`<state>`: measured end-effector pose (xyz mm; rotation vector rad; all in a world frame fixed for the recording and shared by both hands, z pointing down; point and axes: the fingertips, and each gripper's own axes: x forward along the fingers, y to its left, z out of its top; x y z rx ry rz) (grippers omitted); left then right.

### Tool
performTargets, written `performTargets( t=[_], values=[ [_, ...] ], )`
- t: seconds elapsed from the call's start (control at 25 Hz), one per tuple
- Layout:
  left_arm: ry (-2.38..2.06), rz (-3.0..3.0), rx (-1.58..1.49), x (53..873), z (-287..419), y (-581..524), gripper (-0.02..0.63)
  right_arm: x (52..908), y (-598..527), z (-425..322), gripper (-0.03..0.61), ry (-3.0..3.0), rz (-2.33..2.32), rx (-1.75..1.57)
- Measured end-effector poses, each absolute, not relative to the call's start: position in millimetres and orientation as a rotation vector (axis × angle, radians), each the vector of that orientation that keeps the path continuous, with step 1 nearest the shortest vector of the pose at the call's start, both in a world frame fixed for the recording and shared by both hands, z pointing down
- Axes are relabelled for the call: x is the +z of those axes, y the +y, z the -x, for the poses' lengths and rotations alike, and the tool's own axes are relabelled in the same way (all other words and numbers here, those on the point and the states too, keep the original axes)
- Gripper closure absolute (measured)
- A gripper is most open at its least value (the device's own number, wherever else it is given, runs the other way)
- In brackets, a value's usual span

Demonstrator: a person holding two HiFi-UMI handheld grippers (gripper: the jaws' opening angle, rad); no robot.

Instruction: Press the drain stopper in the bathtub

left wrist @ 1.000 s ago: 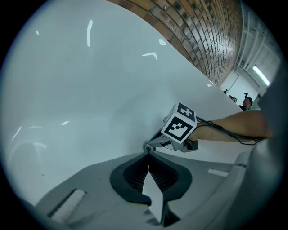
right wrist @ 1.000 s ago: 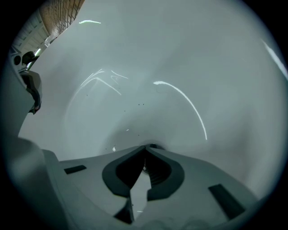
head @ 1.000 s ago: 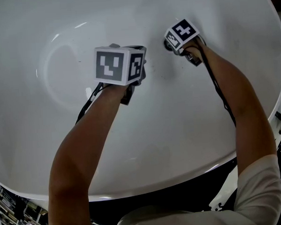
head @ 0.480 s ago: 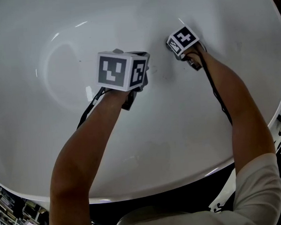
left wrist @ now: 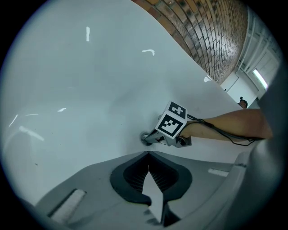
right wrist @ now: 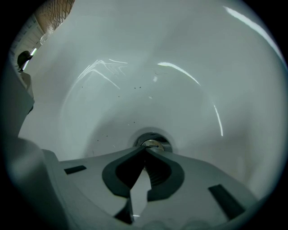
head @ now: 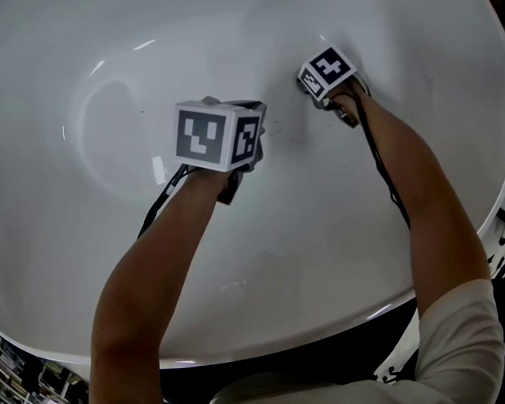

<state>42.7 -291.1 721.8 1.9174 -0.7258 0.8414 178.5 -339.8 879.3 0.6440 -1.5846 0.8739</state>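
Round metal drain stopper (right wrist: pixel 152 144) in a dark ring, bathtub (head: pixel 87 273) bottom.
Your right gripper (right wrist: pixel 145 150), jaws closed, tips right at the stopper (contact unclear); left gripper (left wrist: pixel 147 153) closed, empty, near it.

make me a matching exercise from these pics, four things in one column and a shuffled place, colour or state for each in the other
Things
1. left gripper
2. right gripper
3. stopper
4. bathtub

Descriptions
A. white and glossy
B. jaws together, tips right at the stopper
C. round, metallic, set in the bathtub's floor
D. jaws together with nothing between them, pointing toward the other gripper

Pairs: 1-D, 2-B, 3-C, 4-A
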Motion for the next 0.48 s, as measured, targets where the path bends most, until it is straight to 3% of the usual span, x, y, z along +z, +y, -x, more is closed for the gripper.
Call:
performTargets(
  t=[0.48],
  values=[
    [-0.717,-1.942,0.844,710.9,-48.3,-291.2,0.607,868.7,-338.0,-180.2,0.565,-1.582,-0.641,0.854]
  ],
)
